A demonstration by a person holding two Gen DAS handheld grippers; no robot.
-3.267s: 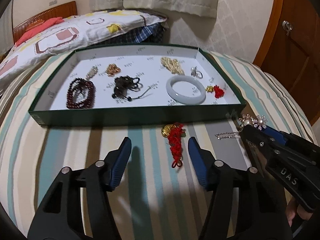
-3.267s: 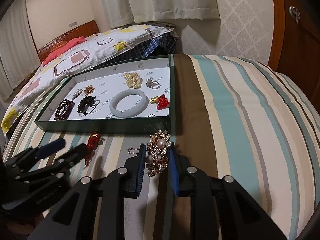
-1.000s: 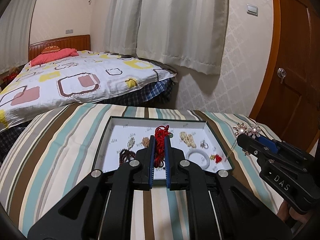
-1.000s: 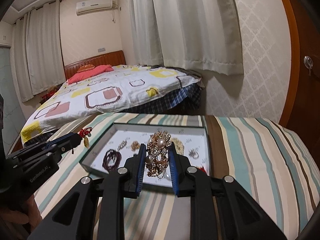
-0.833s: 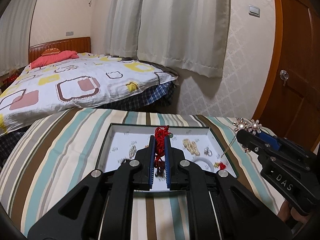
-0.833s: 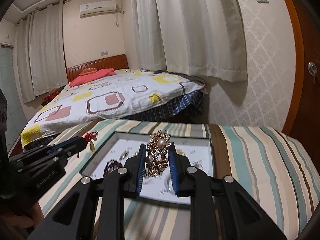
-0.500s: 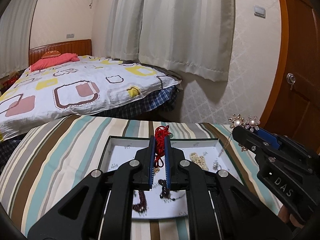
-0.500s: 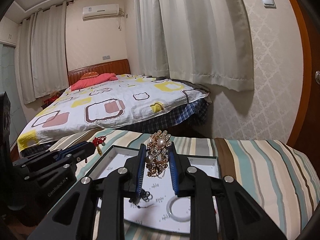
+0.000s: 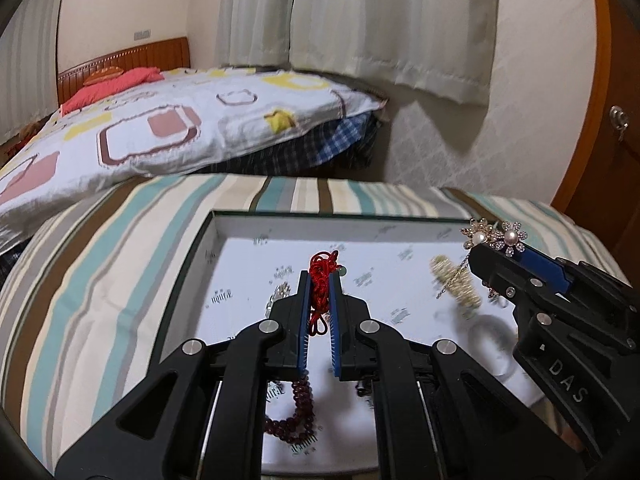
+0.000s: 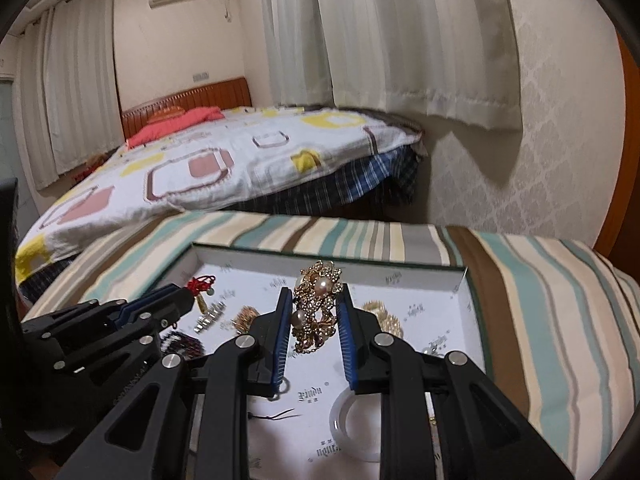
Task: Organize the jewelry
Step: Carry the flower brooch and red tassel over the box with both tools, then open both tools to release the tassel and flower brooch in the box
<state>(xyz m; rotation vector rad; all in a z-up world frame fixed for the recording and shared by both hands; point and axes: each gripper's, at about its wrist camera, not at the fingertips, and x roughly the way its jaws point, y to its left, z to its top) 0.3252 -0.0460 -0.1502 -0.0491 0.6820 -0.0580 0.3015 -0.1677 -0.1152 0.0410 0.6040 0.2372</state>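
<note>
Left gripper point(image 9: 319, 280): pressed together on the red cord point(image 9: 320, 276), held above the tray point(image 9: 240, 216).
Right gripper point(image 10: 312, 304): pinching the brooch point(image 10: 316, 304), also held over the tray, toward its right half.
Risk, snagging: the brooch's thin chain is seen dangling; it is judged likely to catch on the pearl cluster point(image 9: 456, 284) below if lowered there.
Risk, tangling: the cord could be dropped onto the dark beads point(image 9: 296, 420) just beneath, knotting both.
Risk, collision: both grippers are held near each other over one tray.
Count, held pieces: two, one per gripper.
Count, bangle point(image 10: 352, 424): one.
Count, other tray pieces: several, blurred; an exact count cannot be told.
</note>
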